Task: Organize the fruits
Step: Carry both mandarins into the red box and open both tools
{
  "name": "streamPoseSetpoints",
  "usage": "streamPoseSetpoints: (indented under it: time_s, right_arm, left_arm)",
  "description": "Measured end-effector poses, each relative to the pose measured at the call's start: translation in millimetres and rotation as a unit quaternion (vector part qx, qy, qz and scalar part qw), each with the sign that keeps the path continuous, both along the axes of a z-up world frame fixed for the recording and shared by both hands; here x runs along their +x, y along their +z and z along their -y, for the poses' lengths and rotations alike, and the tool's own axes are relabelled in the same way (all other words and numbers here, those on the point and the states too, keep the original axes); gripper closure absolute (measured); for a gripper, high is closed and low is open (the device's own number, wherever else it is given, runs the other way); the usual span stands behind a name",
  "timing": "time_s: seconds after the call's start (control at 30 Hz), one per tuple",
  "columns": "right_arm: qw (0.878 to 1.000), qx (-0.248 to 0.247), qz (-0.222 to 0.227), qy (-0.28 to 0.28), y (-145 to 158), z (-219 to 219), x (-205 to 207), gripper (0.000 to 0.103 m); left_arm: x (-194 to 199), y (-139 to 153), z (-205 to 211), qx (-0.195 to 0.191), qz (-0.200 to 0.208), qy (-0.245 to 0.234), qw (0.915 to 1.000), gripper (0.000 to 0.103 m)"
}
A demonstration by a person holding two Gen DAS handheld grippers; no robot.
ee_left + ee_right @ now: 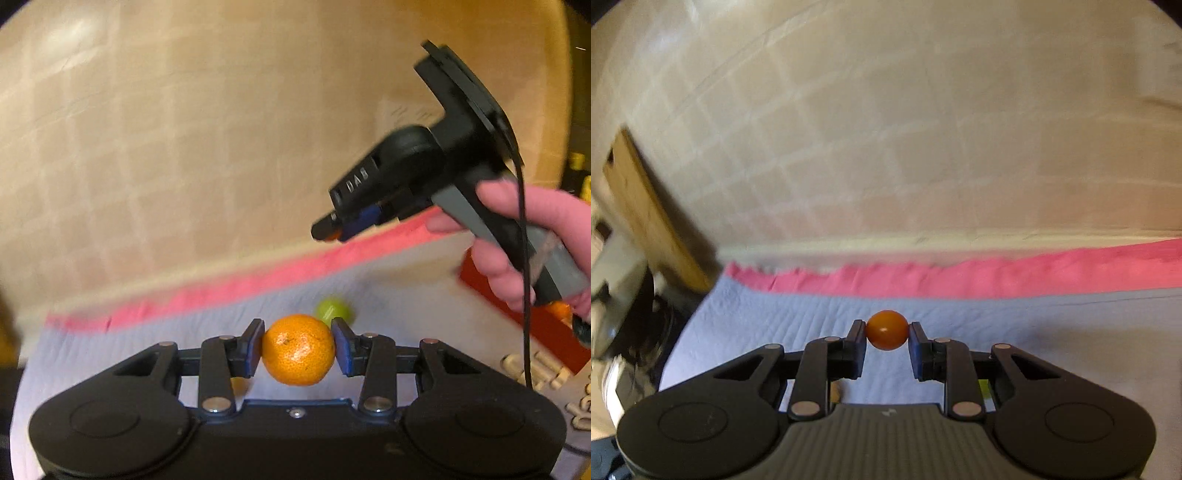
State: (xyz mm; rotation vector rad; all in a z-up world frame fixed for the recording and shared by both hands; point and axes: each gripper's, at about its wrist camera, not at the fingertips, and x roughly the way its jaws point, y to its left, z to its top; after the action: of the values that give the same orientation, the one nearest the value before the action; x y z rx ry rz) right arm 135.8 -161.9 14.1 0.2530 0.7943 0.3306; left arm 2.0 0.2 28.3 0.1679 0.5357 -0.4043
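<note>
My left gripper (298,349) is shut on an orange mandarin (298,349), held between the two blue pads above a pale blue cloth (399,280). Behind it a small green fruit (333,309) lies blurred on the cloth. The right gripper (328,232) shows in the left wrist view at the upper right, carried by a hand (517,243), with a bit of orange at its tips. In the right wrist view that gripper (887,334) is shut on a small smooth orange fruit (887,329), pinched at the fingertips above the blue cloth (775,332).
A pink strip (997,277) borders the cloth's far edge, with a beige tiled wall behind. A red box (532,321) and pale wooden pieces (535,369) sit at the right. A wooden board (646,206) leans at the left, beside dark items (635,332).
</note>
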Motion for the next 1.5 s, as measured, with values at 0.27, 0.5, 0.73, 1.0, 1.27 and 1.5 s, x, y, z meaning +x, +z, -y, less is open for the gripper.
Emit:
streamPoseSetpoints:
  time_s: [0.27, 0.5, 0.73, 1.0, 1.27, 1.5]
  right_arm:
    - [0.986, -0.004, 0.082, -0.143, 57.6, 123.9, -79.5, 0.077]
    - [0.954, -0.032, 0.09, -0.285, 70.1, 236.0, -152.6, 0.077]
    - [0.925, -0.018, 0.049, -0.375, 35.0, 322.2, -193.7, 0.077]
    - [0.918, 0.039, -0.02, -0.394, -35.0, 366.8, -186.5, 0.077]
    - [0.925, 0.059, -0.075, -0.369, -94.5, 375.8, -143.4, 0.077]
    - [0.925, 0.041, -0.101, -0.364, -124.0, 378.4, -123.0, 0.077]
  left_arm:
    - [20.7, 57.0, 94.2, -0.027, 0.08, -0.14, 0.9866, 0.055]
    - [48.0, 70.7, 202.2, -0.075, 0.058, -0.266, 0.9592, 0.055]
    - [33.2, 21.7, 297.5, -0.073, -0.002, -0.351, 0.9334, 0.055]
    - [11.5, -57.2, 365.3, -0.003, -0.09, -0.397, 0.9135, 0.055]
    - [14.1, -83.0, 367.9, 0.026, -0.146, -0.392, 0.9079, 0.055]
    - [9.2, -100.7, 378.7, 0.065, -0.153, -0.394, 0.9038, 0.055]
